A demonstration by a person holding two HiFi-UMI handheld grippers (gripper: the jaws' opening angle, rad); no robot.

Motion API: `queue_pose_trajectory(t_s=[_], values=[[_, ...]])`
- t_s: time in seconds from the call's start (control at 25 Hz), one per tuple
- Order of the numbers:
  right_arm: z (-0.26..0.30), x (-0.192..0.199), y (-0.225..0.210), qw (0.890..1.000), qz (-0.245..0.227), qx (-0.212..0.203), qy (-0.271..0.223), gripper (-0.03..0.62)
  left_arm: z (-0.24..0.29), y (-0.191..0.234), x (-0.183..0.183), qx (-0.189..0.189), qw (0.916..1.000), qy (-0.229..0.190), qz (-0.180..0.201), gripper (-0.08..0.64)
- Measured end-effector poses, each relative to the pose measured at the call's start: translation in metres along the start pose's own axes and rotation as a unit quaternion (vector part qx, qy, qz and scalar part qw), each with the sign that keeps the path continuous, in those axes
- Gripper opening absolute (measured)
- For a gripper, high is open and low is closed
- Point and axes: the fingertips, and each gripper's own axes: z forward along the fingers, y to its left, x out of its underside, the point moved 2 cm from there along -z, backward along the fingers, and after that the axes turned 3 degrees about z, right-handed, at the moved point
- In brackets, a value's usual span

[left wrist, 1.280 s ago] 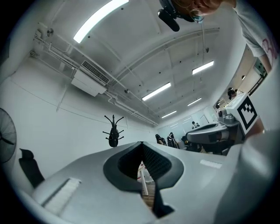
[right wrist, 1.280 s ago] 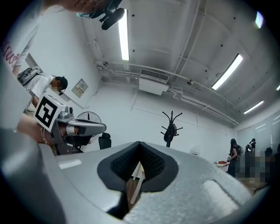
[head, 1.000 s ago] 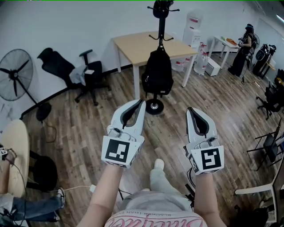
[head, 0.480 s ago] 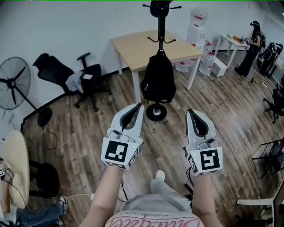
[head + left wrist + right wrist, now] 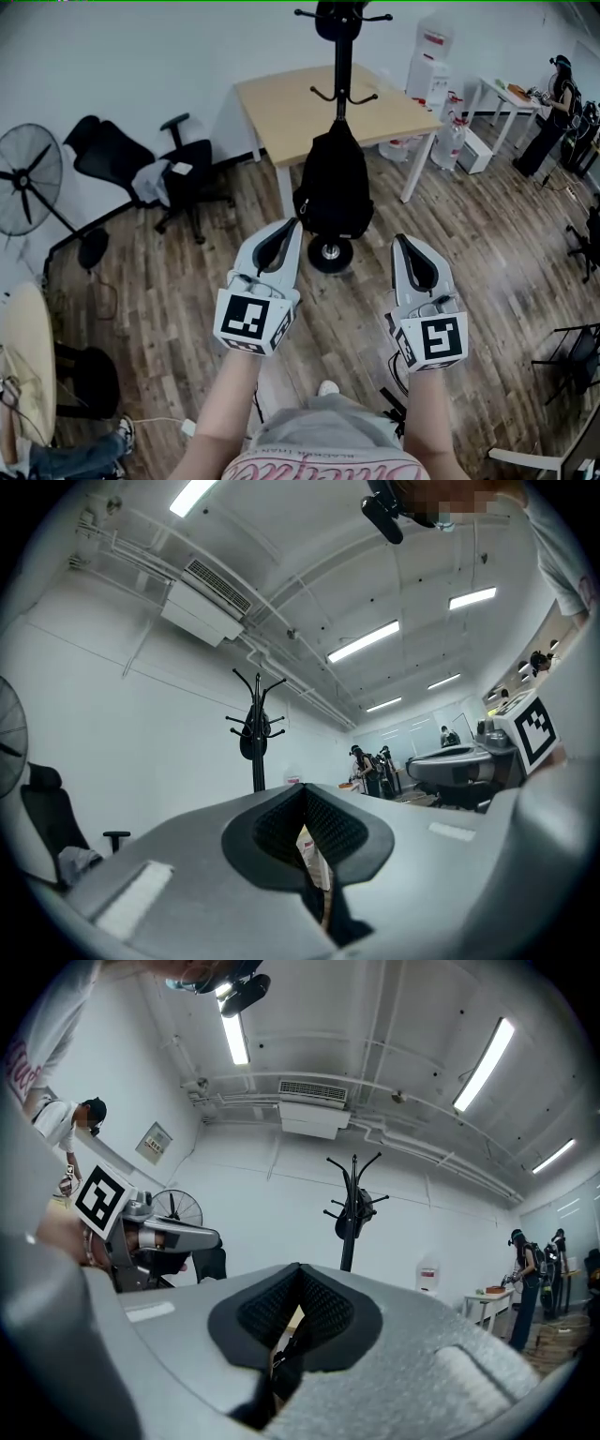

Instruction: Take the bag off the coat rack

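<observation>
A black backpack hangs from a hook of the black coat rack, whose round base stands on the wood floor in front of a light wooden table. The rack's top also shows in the left gripper view as the coat rack and in the right gripper view as the coat rack. My left gripper is shut and empty, held short of the bag at its lower left. My right gripper is also shut and empty, below the bag's right side. Both point toward the rack.
A black office chair and a standing fan are at the left. Water bottles and a dispenser stand right of the table. A person stands by a white desk far right. A beige seat is near left.
The view has closed in on the rack: the backpack and table sit slightly larger and lower in the picture. Both grippers keep the same shut pose.
</observation>
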Motion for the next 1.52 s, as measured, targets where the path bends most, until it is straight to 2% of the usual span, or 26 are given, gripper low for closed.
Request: queue_pose_trajectory(t_s=[0.2,0.52,0.72,0.96,1.52], values=[[0.022,0.009,-0.024,1.000,0.006,-0.003,-0.003,0.003,0.032,-0.001,0.009,0.001,1.0000,0.002,-0.002,0.017],[0.041,0.017,-0.036,1.000,0.011,-0.014,-0.005,0.003,0.055,0.006,0.014,-0.005,1.0000,0.004,-0.003,0.017],[0.056,0.027,-0.042,1.000,0.020,-0.010,-0.004,0.003,0.073,0.013,0.022,0.004,0.9999,0.010,0.013,0.017],[0.080,0.041,-0.050,1.000,0.025,-0.006,0.005,0.003,0.098,0.024,0.035,0.018,0.9996,0.018,0.011,0.017],[0.177,0.072,-0.075,0.998,0.062,-0.001,0.013,0.005,0.183,0.089,0.087,0.040,0.9984,0.038,-0.015,0.017]])
